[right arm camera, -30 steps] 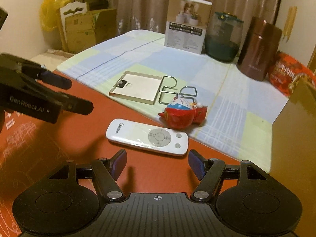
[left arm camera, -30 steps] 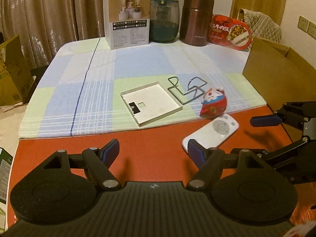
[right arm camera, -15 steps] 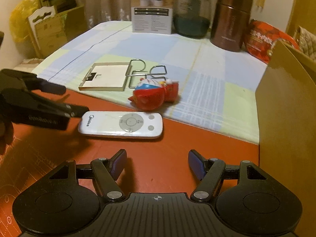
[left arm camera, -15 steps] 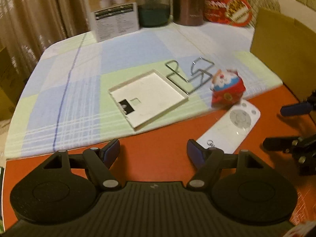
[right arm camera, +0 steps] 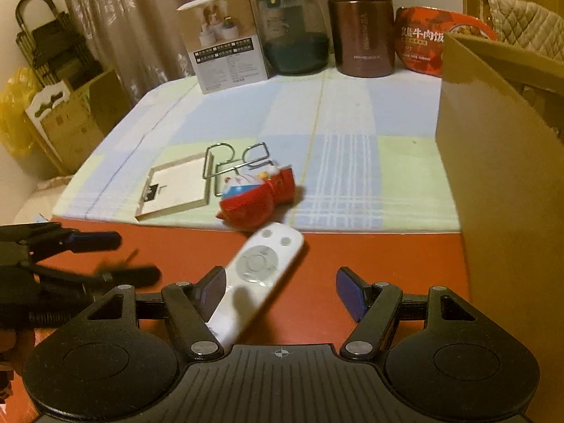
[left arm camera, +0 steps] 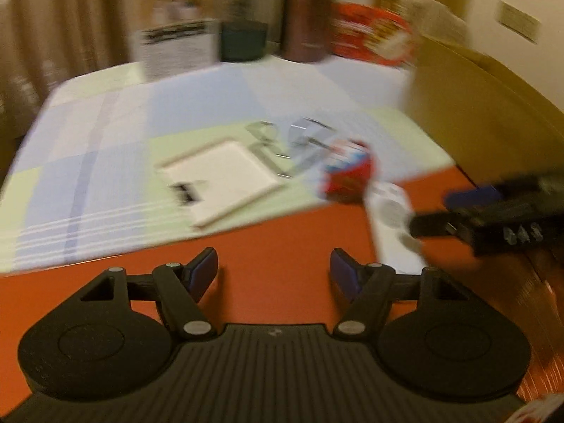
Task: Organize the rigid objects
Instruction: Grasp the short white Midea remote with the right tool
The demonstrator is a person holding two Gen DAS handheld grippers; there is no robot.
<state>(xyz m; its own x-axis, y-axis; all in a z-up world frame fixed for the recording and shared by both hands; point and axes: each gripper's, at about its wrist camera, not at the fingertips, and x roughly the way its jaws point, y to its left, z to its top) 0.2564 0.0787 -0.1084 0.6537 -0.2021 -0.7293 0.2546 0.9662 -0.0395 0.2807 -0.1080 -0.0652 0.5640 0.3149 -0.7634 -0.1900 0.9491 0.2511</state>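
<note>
A white remote (right arm camera: pixel 261 275) lies on the red table, its near end between my right gripper's (right arm camera: pixel 280 289) open fingers, close to the left finger (right arm camera: pixel 211 290). It also shows blurred in the left wrist view (left arm camera: pixel 391 222). A red and blue toy figure (right arm camera: pixel 257 194) lies at the cloth's edge, with a wire stand (right arm camera: pixel 236 158) and a flat white frame (right arm camera: pixel 176 188) behind it. My left gripper (left arm camera: pixel 275 275) is open and empty over bare red table; it shows at the left of the right wrist view (right arm camera: pixel 105 253).
An open cardboard box (right arm camera: pixel 500 162) stands at the right. At the back stand a white carton (right arm camera: pixel 225 42), a dark glass jar (right arm camera: pixel 294 31), a brown flask (right arm camera: pixel 363 21) and a red food tub (right arm camera: pixel 433 38). The checked cloth (right arm camera: pixel 345 112) covers the far table.
My right gripper has moved forward over the remote, whose near end now lies between its fingers. The left wrist view has swung and blurred; the left gripper stays open.
</note>
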